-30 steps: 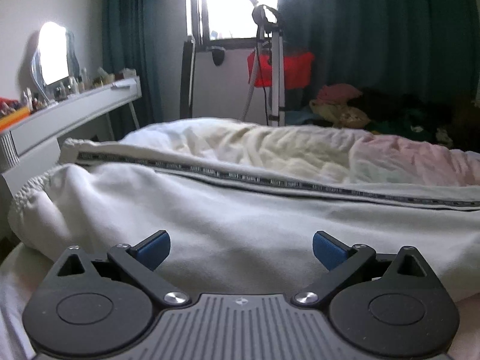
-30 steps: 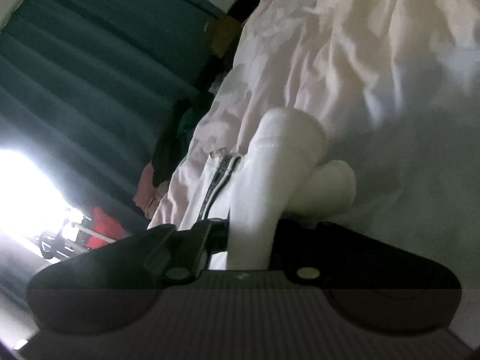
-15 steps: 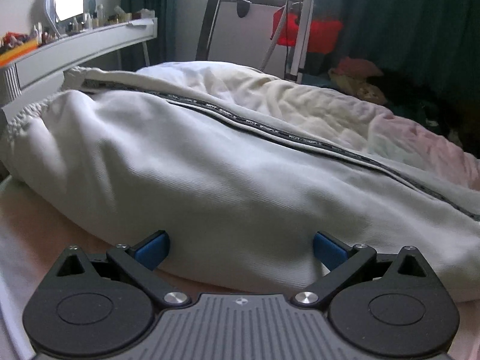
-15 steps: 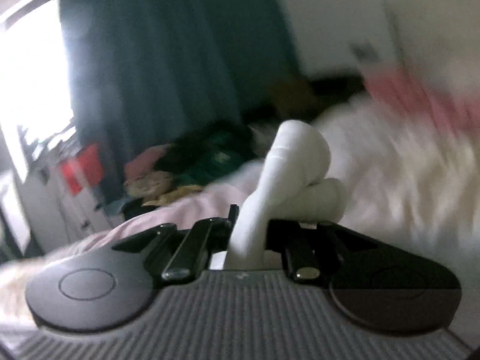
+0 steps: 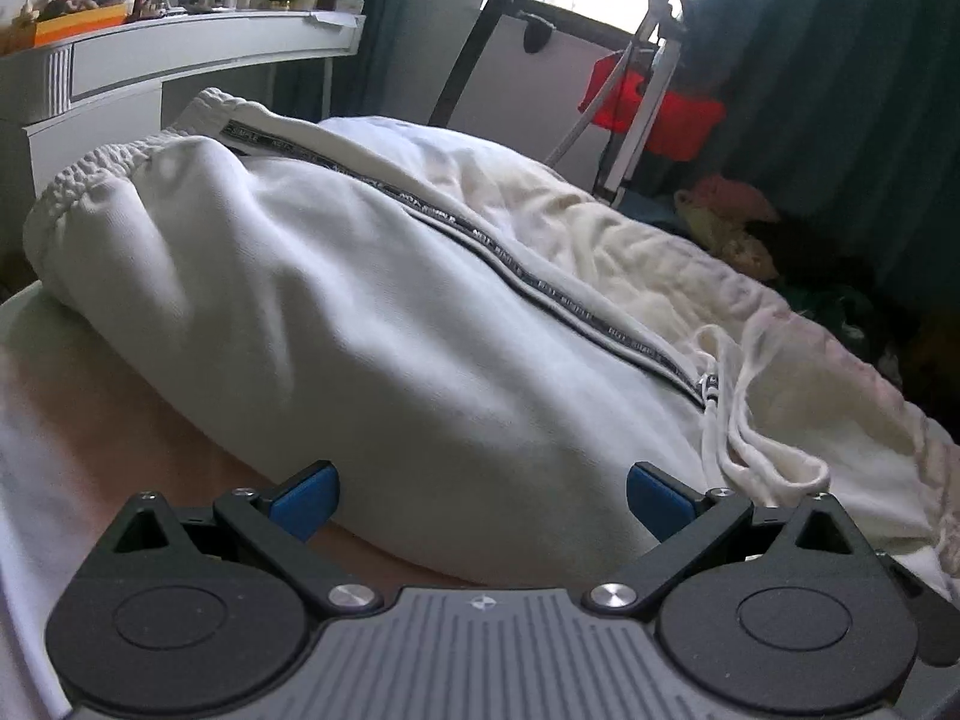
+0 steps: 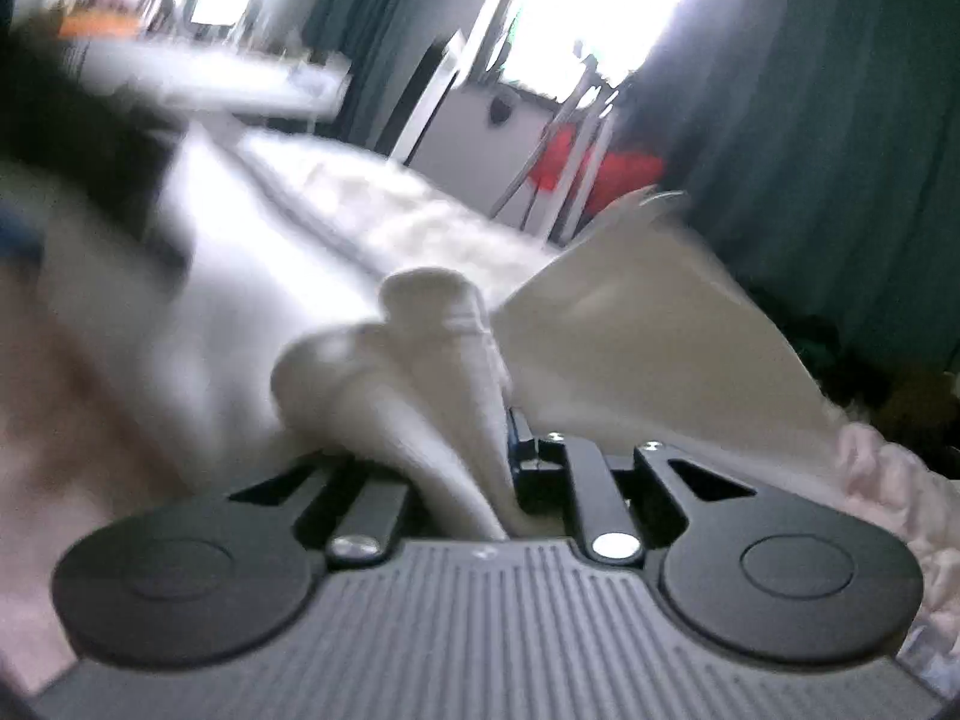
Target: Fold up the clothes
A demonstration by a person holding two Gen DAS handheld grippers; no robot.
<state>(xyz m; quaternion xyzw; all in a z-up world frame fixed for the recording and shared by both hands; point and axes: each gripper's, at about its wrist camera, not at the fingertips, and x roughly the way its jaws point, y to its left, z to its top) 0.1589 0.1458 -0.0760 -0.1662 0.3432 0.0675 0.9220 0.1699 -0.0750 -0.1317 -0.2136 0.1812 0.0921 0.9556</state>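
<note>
White sweatpants (image 5: 336, 312) with a dark lettered side stripe (image 5: 540, 288) lie on the bed, elastic waistband at the far left and a drawstring (image 5: 756, 450) at the right. My left gripper (image 5: 483, 501) is open and empty, its blue pads (image 5: 303, 495) just short of the near edge of the pants. My right gripper (image 6: 480, 450) is shut on a bunched fold of the white pants (image 6: 432, 354) and holds it above the bed. The right wrist view is blurred by motion.
The bed has a pale pink sheet (image 5: 90, 420) and a cream blanket (image 5: 600, 228) behind the pants. A white dressing table (image 5: 180, 60) with bottles stands at the left. A tripod and a red box (image 5: 654, 102) stand by dark green curtains (image 5: 840, 90). Clothes lie at the far right.
My right gripper has swung round with the fold of pants, from facing the curtain and wall to facing the window. The left gripper has turned and dropped closer to the pants' near edge.
</note>
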